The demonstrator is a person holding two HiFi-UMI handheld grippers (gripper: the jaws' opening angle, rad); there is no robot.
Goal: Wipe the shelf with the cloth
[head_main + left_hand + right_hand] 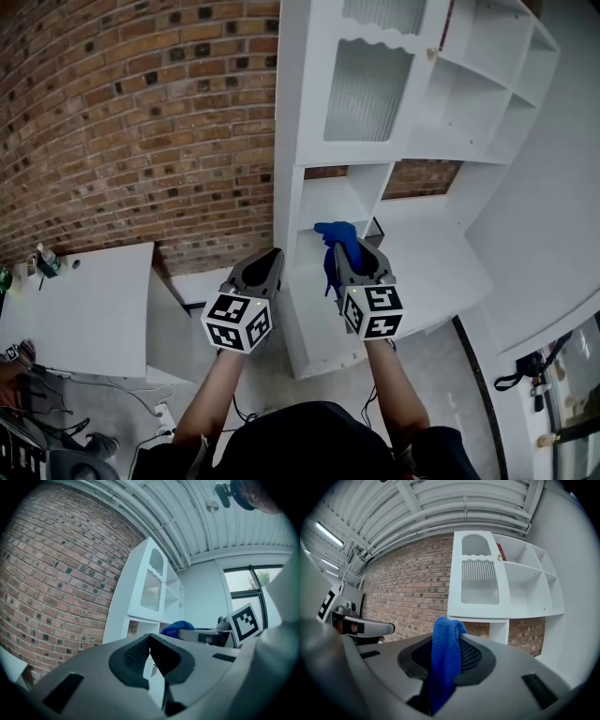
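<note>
Close to the white shelf (302, 112), which is standing against a brick wall (141, 122), the right gripper (350, 247) is pinching a blue cloth (336, 232) between its jaws. The cloth is sticking up above the jaw tips and hanging down between them. It is sitting in front of the open lower compartment; I cannot tell if it is touching it. The left gripper (271, 256) is hovering just beside, with its jaws pressed together on nothing. A white table (84, 300) is standing further left.

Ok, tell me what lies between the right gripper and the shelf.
Only the blue cloth, clamped in the right gripper; beyond it, bare air up to the shelf, as the right gripper view shows.
</note>
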